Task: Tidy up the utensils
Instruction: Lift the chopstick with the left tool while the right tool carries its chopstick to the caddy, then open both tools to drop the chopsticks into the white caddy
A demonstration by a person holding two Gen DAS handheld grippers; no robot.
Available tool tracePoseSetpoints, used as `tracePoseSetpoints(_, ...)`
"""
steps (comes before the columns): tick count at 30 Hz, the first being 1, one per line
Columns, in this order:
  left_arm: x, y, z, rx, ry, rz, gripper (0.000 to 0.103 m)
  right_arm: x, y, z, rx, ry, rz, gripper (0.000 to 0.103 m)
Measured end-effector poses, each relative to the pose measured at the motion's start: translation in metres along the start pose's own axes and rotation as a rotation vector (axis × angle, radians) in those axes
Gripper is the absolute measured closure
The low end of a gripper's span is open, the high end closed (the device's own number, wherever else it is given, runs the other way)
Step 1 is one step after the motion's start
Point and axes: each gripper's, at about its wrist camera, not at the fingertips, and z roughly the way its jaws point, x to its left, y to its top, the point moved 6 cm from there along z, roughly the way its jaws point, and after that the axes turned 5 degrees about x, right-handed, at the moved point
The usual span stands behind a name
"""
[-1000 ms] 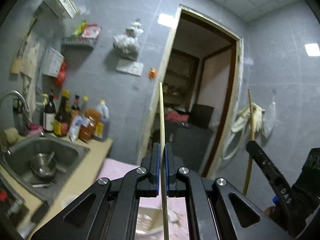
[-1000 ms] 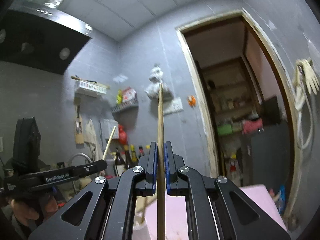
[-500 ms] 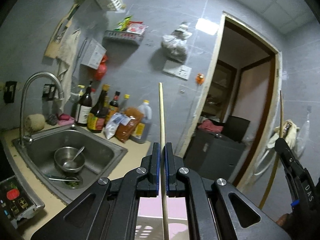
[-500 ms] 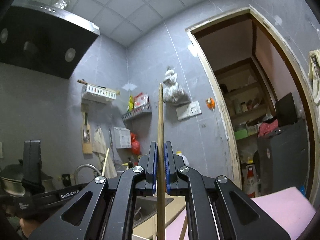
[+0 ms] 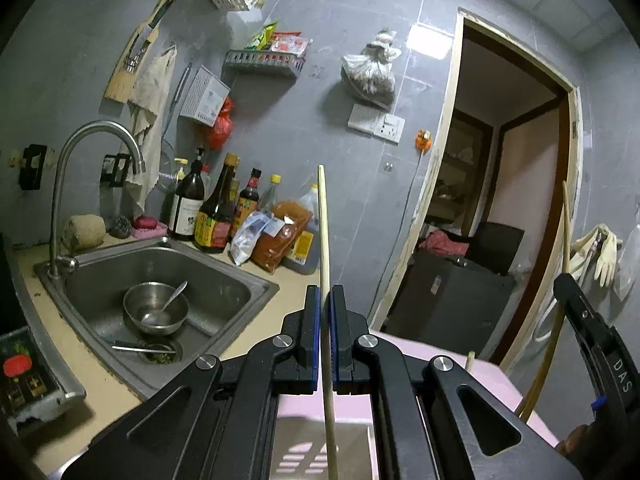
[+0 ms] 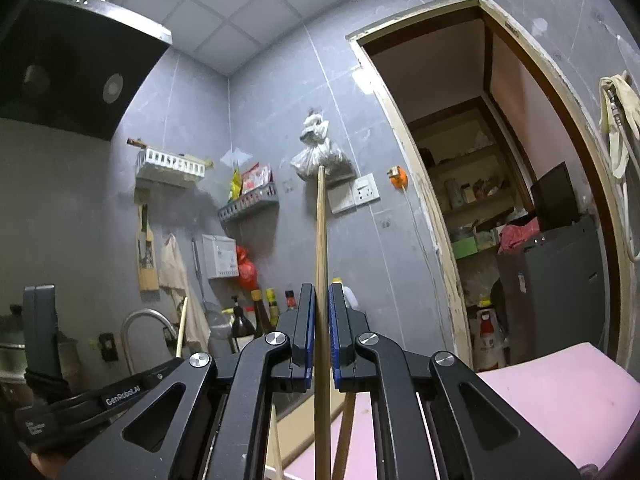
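My left gripper (image 5: pixel 325 300) is shut on a pale wooden chopstick (image 5: pixel 323 220) that stands upright between its blue pads. Its lower end hangs over a perforated white utensil holder (image 5: pixel 320 450). My right gripper (image 6: pixel 320 300) is shut on a darker wooden chopstick (image 6: pixel 320 232), also upright. The right gripper shows at the right edge of the left wrist view (image 5: pixel 588 328) with its chopstick (image 5: pixel 565 216). The left gripper shows at the lower left of the right wrist view (image 6: pixel 100 390) with its chopstick (image 6: pixel 181 328). More chopsticks (image 6: pixel 348 432) stand below the right gripper.
A steel sink (image 5: pixel 224 276) with a bowl and spoon (image 5: pixel 156 308) lies at the left, under a tap (image 5: pixel 96 136). Sauce bottles (image 5: pixel 216 216) line the wall. A pink mat (image 6: pixel 560 396) covers the counter. An open doorway (image 5: pixel 500 200) is at the right.
Both grippers tilted downward: the sink and counter rose into the left view and the pink mat came up in the right view. Each still grips its chopstick.
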Motion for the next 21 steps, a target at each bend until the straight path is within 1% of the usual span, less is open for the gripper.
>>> tracePoseSetpoints(9, -0.017, -0.025, -0.008, 0.032, 0.019, 0.074, 0.101, 0.004, -0.022, -0.006, 0.091, 0.008, -0.068, 0.098)
tracePoseSetpoints(11, -0.018, -0.028, -0.009, 0.051, 0.016, 0.079, 0.100, 0.004, -0.026, -0.009, 0.110, 0.011, -0.081, 0.098)
tracePoseSetpoints(14, -0.016, -0.035, -0.008, 0.102, 0.008, 0.070, 0.100, 0.003, -0.030, -0.012, 0.149, 0.017, -0.092, 0.098)
tracePoseSetpoints(16, -0.017, -0.037, -0.010, 0.117, 0.001, 0.069, 0.100, 0.004, -0.031, -0.016, 0.166, 0.031, -0.097, 0.098)
tracePoseSetpoints(19, -0.018, -0.038, -0.013, 0.133, -0.011, 0.063, 0.095, 0.008, -0.029, -0.020, 0.175, 0.039, -0.116, 0.095)
tracePoseSetpoints(21, -0.019, -0.038, -0.015, 0.133, -0.020, 0.064, 0.087, 0.009, -0.028, -0.022, 0.181, 0.047, -0.107, 0.092)
